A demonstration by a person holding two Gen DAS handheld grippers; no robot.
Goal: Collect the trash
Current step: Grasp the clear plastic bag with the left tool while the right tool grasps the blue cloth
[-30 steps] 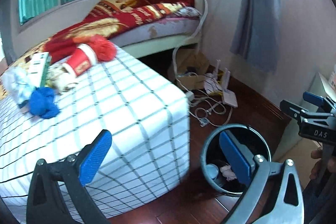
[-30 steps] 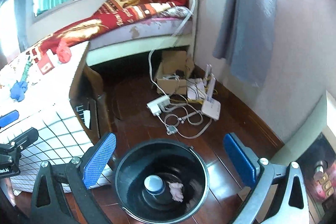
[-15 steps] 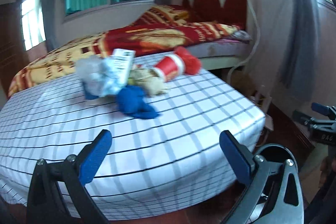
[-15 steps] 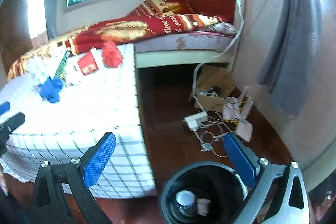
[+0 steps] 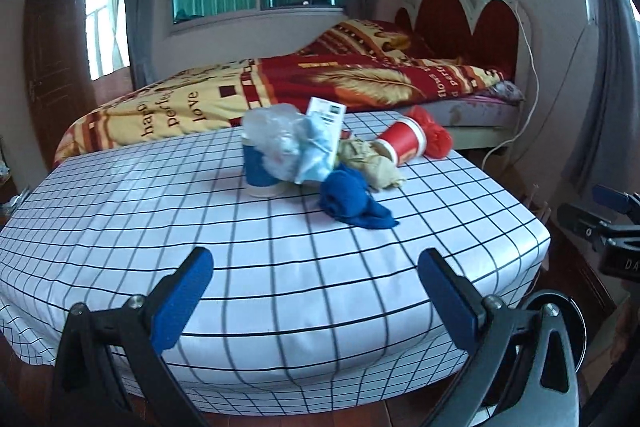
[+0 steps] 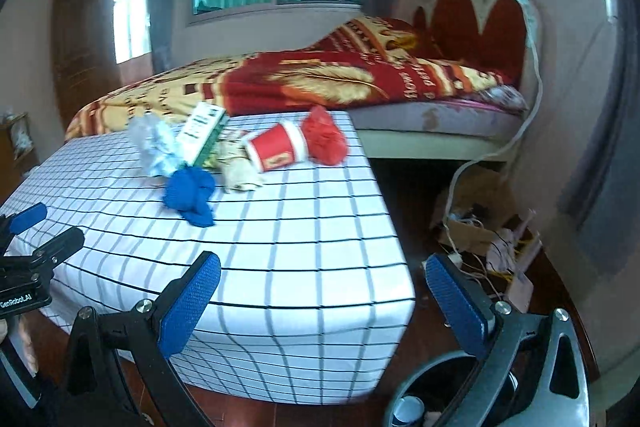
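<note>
A pile of trash lies on the checked tablecloth: a crumpled blue wad, a red paper cup on its side, a red crumpled bag, a clear plastic bag over a blue-banded cup, a white-green carton and beige paper. My left gripper is open and empty, well short of the pile. My right gripper is open and empty at the table's near corner. A black bin stands on the floor below.
A bed with a red and yellow quilt runs behind the table. Cables, a power strip and cardboard boxes litter the floor to the right. A grey curtain hangs at the right wall.
Both views have swung up and left from the bin toward the table. The trash pile is now centred ahead of the left gripper. Both grippers stay open.
</note>
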